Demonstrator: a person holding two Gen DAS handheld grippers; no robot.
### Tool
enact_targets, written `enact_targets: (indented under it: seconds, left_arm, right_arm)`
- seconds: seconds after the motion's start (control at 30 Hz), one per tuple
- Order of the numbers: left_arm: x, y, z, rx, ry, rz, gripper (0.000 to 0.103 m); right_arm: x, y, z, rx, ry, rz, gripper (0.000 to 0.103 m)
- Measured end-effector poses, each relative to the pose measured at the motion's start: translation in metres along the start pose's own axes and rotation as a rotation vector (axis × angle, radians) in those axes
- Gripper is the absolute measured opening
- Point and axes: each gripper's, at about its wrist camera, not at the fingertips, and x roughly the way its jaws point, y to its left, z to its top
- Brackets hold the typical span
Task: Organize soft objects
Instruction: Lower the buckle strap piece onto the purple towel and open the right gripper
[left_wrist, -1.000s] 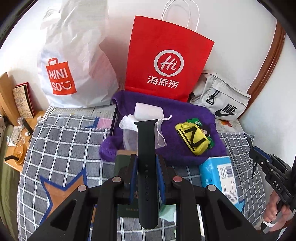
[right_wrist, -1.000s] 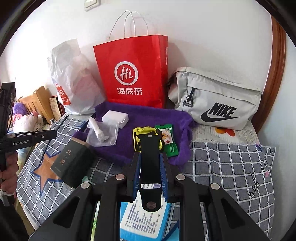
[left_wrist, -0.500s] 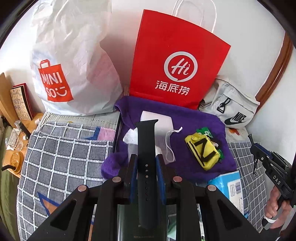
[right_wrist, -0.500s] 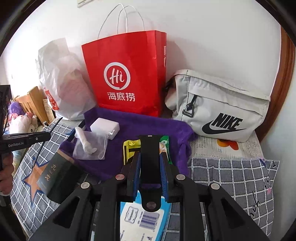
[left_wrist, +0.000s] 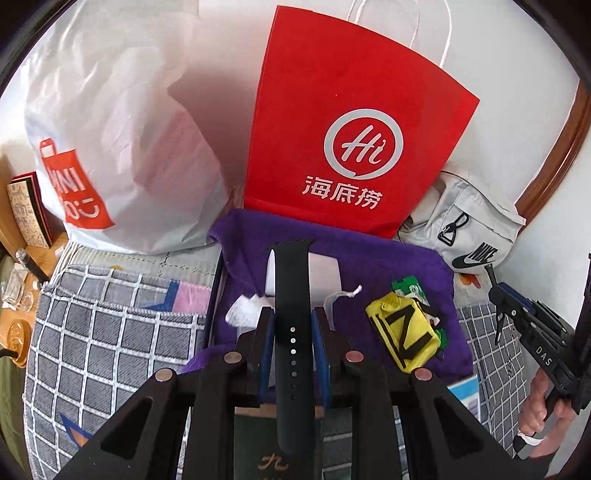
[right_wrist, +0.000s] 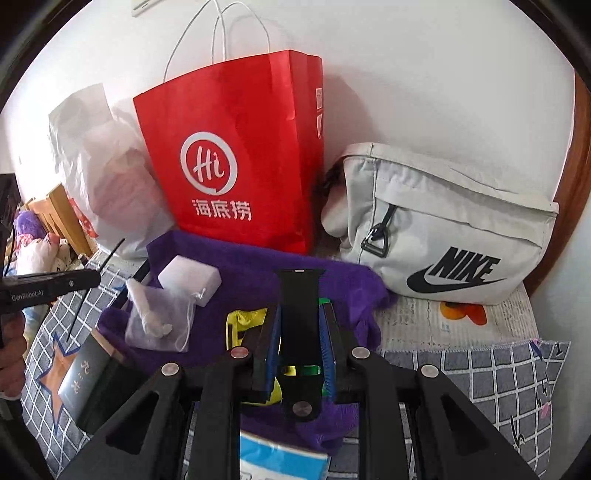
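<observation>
My left gripper (left_wrist: 291, 321) is shut on a black watch strap with holes (left_wrist: 291, 295), held upright over a purple towel (left_wrist: 369, 258). My right gripper (right_wrist: 301, 325) is shut on the other black watch strap half (right_wrist: 299, 306), above the same towel (right_wrist: 251, 266). On the towel lie a white box (right_wrist: 190, 277), a mesh pouch with a white item (right_wrist: 159, 321), a yellow pouch with black stripes (left_wrist: 404, 332) and a green packet (left_wrist: 408, 288). The right gripper also shows at the far right of the left wrist view (left_wrist: 532, 328).
A red paper bag (left_wrist: 354, 133), a white Miniso plastic bag (left_wrist: 110, 147) and a grey Nike bag (right_wrist: 443, 229) stand against the wall. A dark box (right_wrist: 88, 373) and a blue-white packet (right_wrist: 280, 461) lie on the checked bedcover (left_wrist: 92, 350). A wooden bedside table (left_wrist: 22, 295) is at left.
Both grippers have moved forward toward the towel and bags, each still holding its strap; the bags now loom larger and the dark box and blue packet slid under the views.
</observation>
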Motion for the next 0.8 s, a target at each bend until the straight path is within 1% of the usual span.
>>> enact_targets:
  seconds: [0.13, 0.2, 0.3, 0.4, 0.5, 0.6, 0.7, 0.8]
  left_arm:
    - [0.013, -0.002, 0.007, -0.015, 0.022, 0.003, 0.02]
    - [0.019, -0.002, 0.009, -0.017, 0.031, -0.001, 0.02]
    - [0.029, -0.001, 0.011, -0.026, 0.037, -0.002, 0.02]
    - [0.037, 0.001, 0.012, -0.035, 0.039, -0.019, 0.02]
    - [0.046, 0.001, 0.014, -0.036, 0.053, -0.028, 0.02]
    - [0.055, 0.001, 0.014, -0.036, 0.066, -0.02, 0.02]
    - [0.062, 0.004, 0.015, -0.044, 0.076, -0.036, 0.02]
    - [0.07, 0.005, 0.013, -0.042, 0.089, -0.033, 0.02]
  right_arm:
    - [0.011, -0.002, 0.011, 0.006, -0.007, 0.02, 0.02]
    - [0.02, -0.004, 0.012, 0.012, 0.003, 0.03, 0.02]
    - [0.036, -0.007, 0.007, 0.019, 0.045, 0.041, 0.02]
    - [0.052, -0.012, 0.0, 0.014, 0.082, 0.049, 0.02]
    - [0.063, -0.018, -0.004, 0.032, 0.102, 0.045, 0.02]
    - [0.073, -0.023, -0.007, 0.064, 0.132, 0.048, 0.02]
    - [0.08, -0.022, -0.011, 0.061, 0.153, 0.053, 0.02]
    - [0.087, -0.018, -0.014, 0.045, 0.172, 0.052, 0.02]
